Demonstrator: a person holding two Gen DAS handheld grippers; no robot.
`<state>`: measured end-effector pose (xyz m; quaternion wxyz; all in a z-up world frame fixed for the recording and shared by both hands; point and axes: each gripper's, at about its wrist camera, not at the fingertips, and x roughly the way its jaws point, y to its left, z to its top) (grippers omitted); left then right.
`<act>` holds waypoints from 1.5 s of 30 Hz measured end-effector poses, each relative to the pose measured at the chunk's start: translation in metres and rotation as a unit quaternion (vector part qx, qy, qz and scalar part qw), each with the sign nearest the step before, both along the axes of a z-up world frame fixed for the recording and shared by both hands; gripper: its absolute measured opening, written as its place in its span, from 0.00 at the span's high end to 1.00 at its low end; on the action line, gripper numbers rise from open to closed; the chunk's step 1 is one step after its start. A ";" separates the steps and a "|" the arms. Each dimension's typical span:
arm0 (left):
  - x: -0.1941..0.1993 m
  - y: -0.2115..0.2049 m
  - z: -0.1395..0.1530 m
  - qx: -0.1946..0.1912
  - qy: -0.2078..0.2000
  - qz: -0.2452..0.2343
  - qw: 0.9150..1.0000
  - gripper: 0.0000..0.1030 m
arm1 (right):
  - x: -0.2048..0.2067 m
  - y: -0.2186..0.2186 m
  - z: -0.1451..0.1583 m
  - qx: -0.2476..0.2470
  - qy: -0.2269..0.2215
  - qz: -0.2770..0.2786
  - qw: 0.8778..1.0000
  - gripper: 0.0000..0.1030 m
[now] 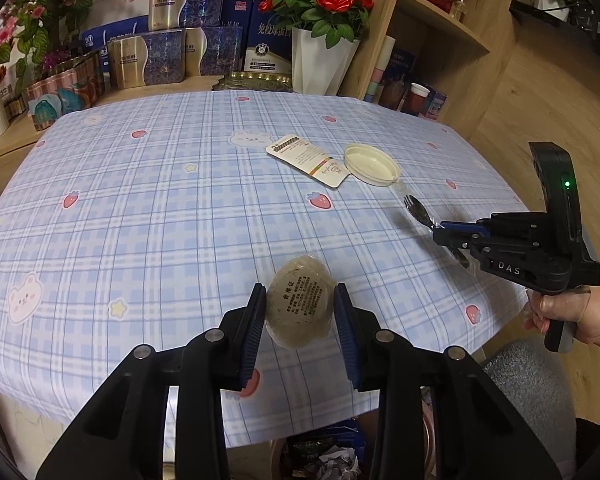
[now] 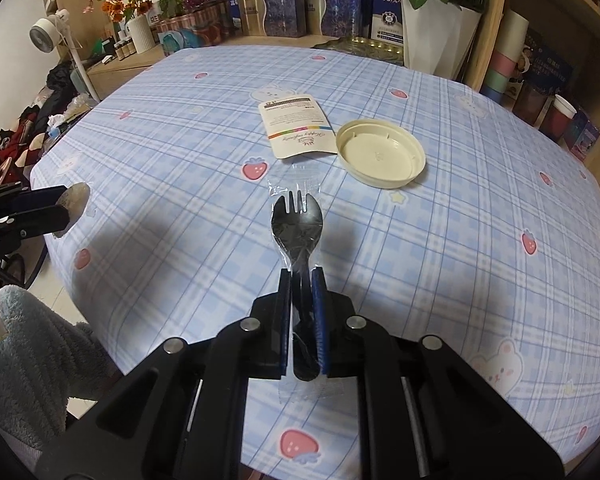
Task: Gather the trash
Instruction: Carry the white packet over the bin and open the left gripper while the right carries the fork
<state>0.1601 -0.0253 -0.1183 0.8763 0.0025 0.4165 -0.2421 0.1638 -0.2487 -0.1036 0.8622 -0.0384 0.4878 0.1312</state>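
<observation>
Left gripper [image 1: 300,312]: fingers clamped on a round seal film [image 1: 300,308], lifted over the tablecloth [image 1: 160,200]. Right gripper [image 2: 302,300]: closed on a wrapped black spork [image 2: 298,220], bowl projecting forward. Cream lid [image 2: 380,154] and paper card [image 2: 296,126]: lying side by side beyond.

- Pale blue plaid tablecloth [image 2: 440,240] printed with pink strawberries, white bears and yellow stars.
- Cream round plastic lid [image 2: 381,154].
- White paper sachet [image 2: 296,126] with a rainbow stripe and a black-and-white checked band.
- Black plastic spork in clear wrap [image 2: 298,220].
- Beige translucent round packet [image 1: 300,306] with black print.
- Black grippers with blue pads [image 2: 321,312].
- Red roses [image 1: 328,0] in a white vase.
</observation>
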 end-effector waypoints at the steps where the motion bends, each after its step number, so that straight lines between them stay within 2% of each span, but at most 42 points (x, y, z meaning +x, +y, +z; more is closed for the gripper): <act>1: -0.002 0.000 0.000 -0.001 0.000 0.000 1.000 0.68 | -0.002 0.001 0.001 0.000 -0.001 0.000 1.000 0.86; 11: -0.023 0.003 0.012 -0.018 -0.012 -0.003 1.000 0.69 | -0.024 0.007 0.011 0.008 -0.009 0.007 1.000 0.86; 12: -0.026 0.004 0.013 -0.019 -0.012 -0.003 1.000 0.72 | -0.028 0.008 0.013 0.009 -0.011 0.009 1.000 0.86; 18: -0.038 0.005 0.016 -0.026 -0.012 -0.004 1.000 0.74 | -0.046 0.009 0.019 0.016 -0.017 0.015 1.000 0.86; 22: -0.052 0.000 0.020 -0.037 -0.013 -0.016 0.999 0.76 | -0.062 0.006 0.026 0.026 -0.023 0.013 0.999 0.86; 24: -0.061 -0.005 0.022 -0.039 -0.015 -0.024 0.999 0.81 | -0.070 0.004 0.029 0.033 -0.024 0.012 0.999 0.86; 31: -0.092 -0.010 0.021 -0.046 -0.011 -0.047 0.998 0.81 | -0.094 0.007 0.037 0.045 -0.032 0.021 0.998 0.86; 37: -0.120 -0.011 -0.008 -0.051 0.033 -0.064 0.996 0.81 | -0.116 0.015 0.038 0.059 -0.032 0.030 0.997 0.86; 41: -0.133 -0.019 -0.051 -0.035 0.093 -0.074 0.992 0.81 | -0.125 0.018 0.028 0.062 -0.021 0.031 0.997 0.86; 45: -0.134 -0.032 -0.095 -0.022 0.158 -0.078 0.984 0.81 | -0.131 0.020 0.016 0.067 -0.009 0.025 0.997 0.86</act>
